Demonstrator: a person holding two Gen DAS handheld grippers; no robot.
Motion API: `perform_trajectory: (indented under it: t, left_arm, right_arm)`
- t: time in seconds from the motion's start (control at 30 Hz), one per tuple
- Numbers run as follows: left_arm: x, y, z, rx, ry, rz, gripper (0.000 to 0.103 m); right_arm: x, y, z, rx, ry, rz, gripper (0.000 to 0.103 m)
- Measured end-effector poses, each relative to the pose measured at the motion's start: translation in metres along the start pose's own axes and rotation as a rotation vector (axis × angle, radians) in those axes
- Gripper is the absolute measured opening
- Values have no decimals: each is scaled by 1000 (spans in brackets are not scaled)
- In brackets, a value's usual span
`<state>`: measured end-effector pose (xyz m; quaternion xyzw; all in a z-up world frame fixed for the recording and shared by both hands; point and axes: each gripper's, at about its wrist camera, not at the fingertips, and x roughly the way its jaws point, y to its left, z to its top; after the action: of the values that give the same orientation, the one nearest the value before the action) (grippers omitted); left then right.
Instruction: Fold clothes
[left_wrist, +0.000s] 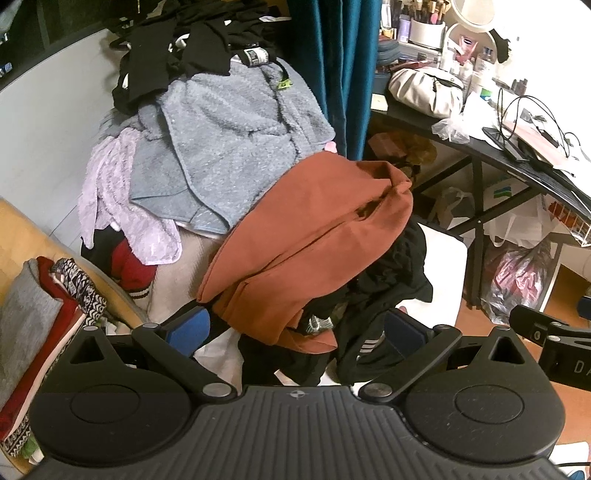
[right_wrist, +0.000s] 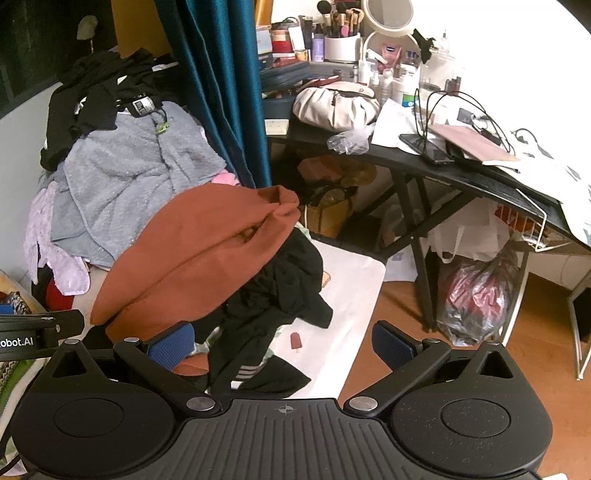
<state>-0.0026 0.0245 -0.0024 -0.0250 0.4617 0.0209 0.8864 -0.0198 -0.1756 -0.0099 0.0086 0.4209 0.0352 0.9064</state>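
Note:
A heap of unfolded clothes lies ahead. A rust-orange garment (left_wrist: 314, 236) drapes over its front; it also shows in the right wrist view (right_wrist: 199, 258). Behind it lies a grey fleece robe (left_wrist: 236, 147) with black clothes (left_wrist: 177, 51) on top, and a lilac fleece piece (left_wrist: 122, 206) at the left. A black garment with white stripes (left_wrist: 373, 295) spills onto a white mat (right_wrist: 351, 284). My left gripper (left_wrist: 295, 332) is open and empty, just short of the orange garment's lower edge. My right gripper (right_wrist: 282, 343) is open and empty above the striped black garment (right_wrist: 266, 325).
A stack of folded clothes (left_wrist: 40, 325) sits at the left. A teal curtain (left_wrist: 332, 74) hangs behind the heap. A black desk (right_wrist: 424, 162) cluttered with a bag, cables and cosmetics stands at the right, with plastic bags (right_wrist: 476, 295) beneath it on the wooden floor.

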Motion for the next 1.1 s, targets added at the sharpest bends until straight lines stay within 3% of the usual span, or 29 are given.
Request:
perform_trajectory:
  t: [0.93,1.1]
  left_arm:
    - [5,12,-6,-61,41,21,102]
    - [7,22,-6,-112,48,41,102]
  right_arm:
    - [6,-1,-1,16,42,14,102]
    - [9,-1,1,23,50,19,102]
